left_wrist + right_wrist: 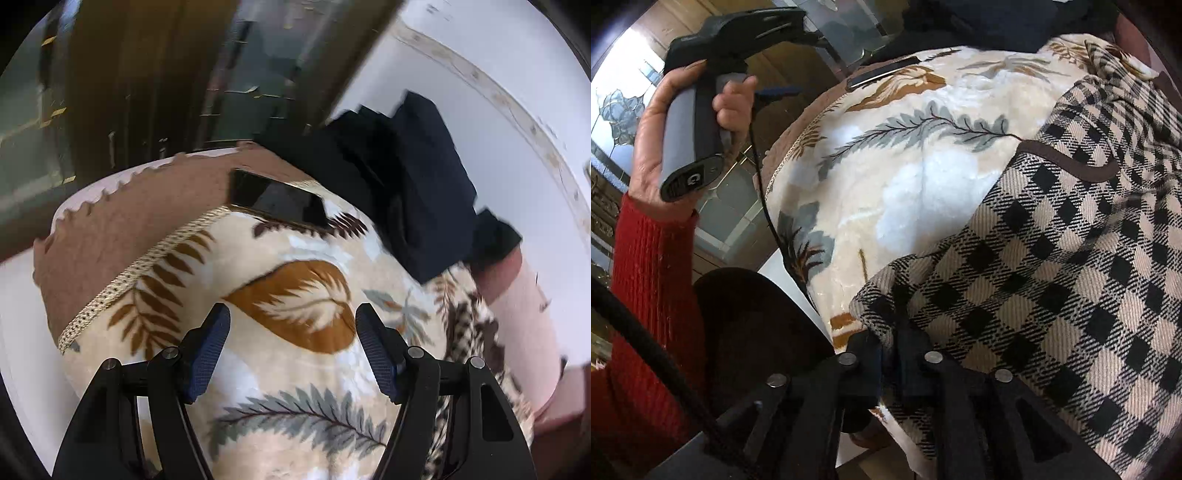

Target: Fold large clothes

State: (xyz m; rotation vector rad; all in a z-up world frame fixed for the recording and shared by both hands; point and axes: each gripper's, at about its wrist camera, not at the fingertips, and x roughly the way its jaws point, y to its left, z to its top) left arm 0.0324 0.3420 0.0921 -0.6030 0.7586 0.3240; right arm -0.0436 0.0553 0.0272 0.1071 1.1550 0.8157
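Note:
A black-and-cream checked garment lies spread on a leaf-patterned blanket. My right gripper is shut on the garment's near corner at the blanket's front edge. My left gripper is open and empty, held above the blanket; it also shows in the right wrist view, held in a hand with a red sleeve, up at the left. A strip of the checked garment shows at the right of the left wrist view.
A dark navy folded cloth lies at the far end of the blanket. A black phone rests near the blanket's brown border. A white wall is at the right, dark glass doors behind.

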